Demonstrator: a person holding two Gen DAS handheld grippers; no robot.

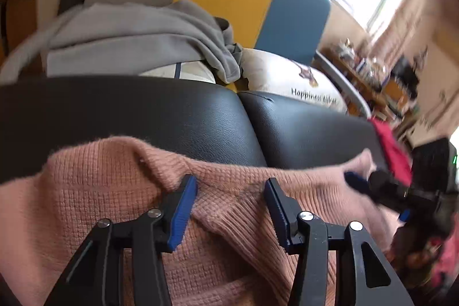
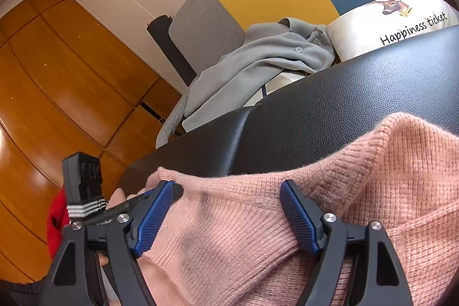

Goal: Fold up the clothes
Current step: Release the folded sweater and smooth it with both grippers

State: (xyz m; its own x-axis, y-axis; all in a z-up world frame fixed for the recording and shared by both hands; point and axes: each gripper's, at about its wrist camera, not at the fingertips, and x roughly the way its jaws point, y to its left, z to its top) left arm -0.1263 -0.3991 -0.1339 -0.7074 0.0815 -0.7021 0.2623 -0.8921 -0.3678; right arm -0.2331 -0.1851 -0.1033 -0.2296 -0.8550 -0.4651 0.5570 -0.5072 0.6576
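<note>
Left wrist view: left tool (image 1: 231, 185) spread wide, blue pads apart, pink knit sweater (image 1: 114, 205) bunched between and under them, nothing pinched. Sweater lies on a black leather surface (image 1: 172, 111) with a seam down the middle. Other tool (image 1: 373, 185) enters from the right edge, blurred, its tip at the sweater's far corner. Behind: grey garment (image 1: 129, 39) piled on a chair, white pillow (image 1: 287, 79) with lettering, red cloth (image 1: 393, 151) at right.

Right wrist view: right tool (image 2: 226, 191) also released, pads wide apart over the sweater (image 2: 315, 205) edge, fabric loose between them. Sweater sits at the black surface's (image 2: 344, 105) near edge. A hand (image 2: 117, 198) shows behind the left pad, red sleeve (image 2: 57, 220) beside it. Grey garment (image 2: 258, 62) and pillow (image 2: 387, 22) beyond; wooden floor (image 2: 57, 76) at left.
</note>
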